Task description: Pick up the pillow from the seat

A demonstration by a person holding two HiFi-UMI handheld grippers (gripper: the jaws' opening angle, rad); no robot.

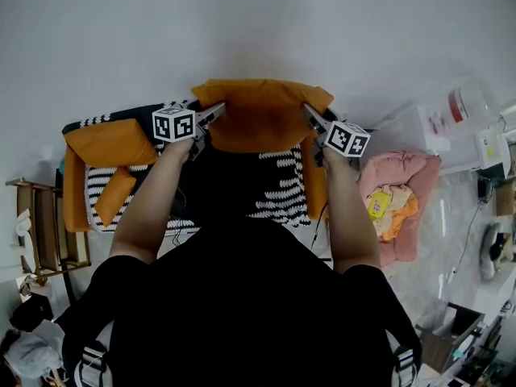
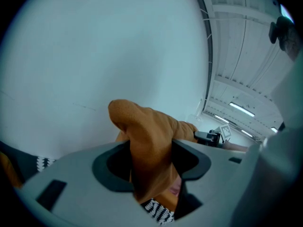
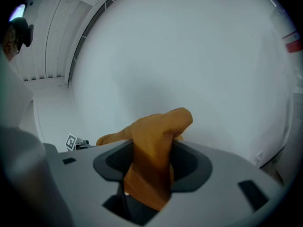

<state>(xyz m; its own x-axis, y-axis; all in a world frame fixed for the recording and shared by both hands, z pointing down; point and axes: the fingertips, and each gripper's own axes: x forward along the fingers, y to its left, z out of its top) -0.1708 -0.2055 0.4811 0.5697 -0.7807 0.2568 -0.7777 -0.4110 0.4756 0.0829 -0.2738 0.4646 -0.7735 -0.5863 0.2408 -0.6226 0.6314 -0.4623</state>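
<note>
An orange pillow hangs in the air in front of the white wall, above a seat covered in a black and white patterned cloth. My left gripper is shut on the pillow's left corner, the fabric bunched between its jaws. On the other side, my right gripper is shut on the right corner. Each gripper view shows the other gripper's marker cube past the pillow. The seat's middle is hidden behind the person's arms and black top.
A second orange pillow and a small orange cushion lie on the seat's left part. A wooden side table stands to the left. A pink pet bed and white containers sit to the right.
</note>
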